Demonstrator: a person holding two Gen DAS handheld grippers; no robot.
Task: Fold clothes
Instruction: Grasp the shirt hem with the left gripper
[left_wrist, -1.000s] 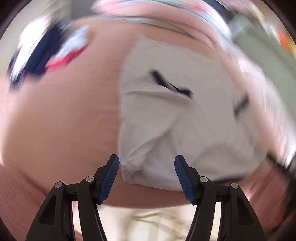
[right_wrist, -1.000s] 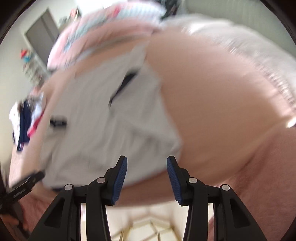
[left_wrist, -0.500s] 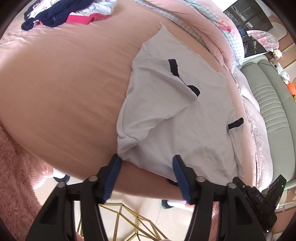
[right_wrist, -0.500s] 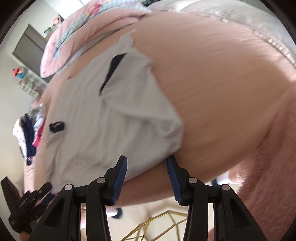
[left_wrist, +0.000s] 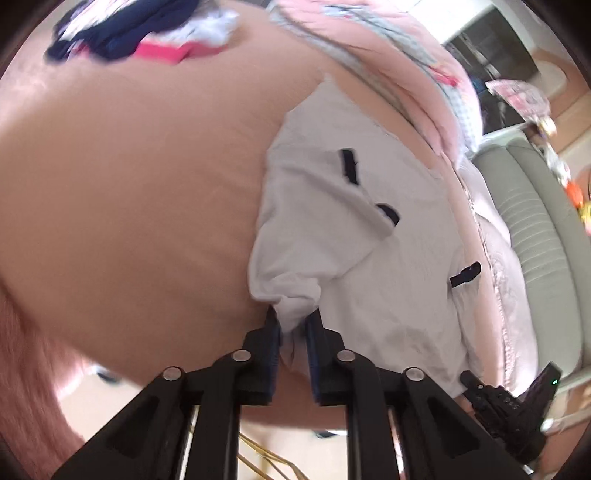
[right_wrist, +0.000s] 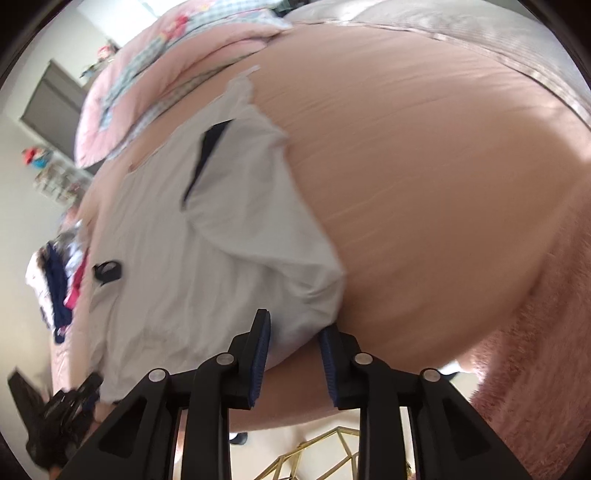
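A heap of dark and pink clothes (left_wrist: 140, 40) sits at the bed's far left corner, where it was a moment ago. The bed (left_wrist: 129, 192) carries a white garment (left_wrist: 369, 258) spread along its near edge, its sides folded in over the middle. At the garment's near left corner the left gripper (left_wrist: 293, 325), wide apart half a second ago, has narrowed and is closing on a bunched fold of cloth, pads pressing it. To the right, the right gripper (right_wrist: 293, 332) has come down to the near right corner; its jaws are closing too, narrower than before, with the garment's (right_wrist: 207, 266) edge between the pads though not clearly pinched.
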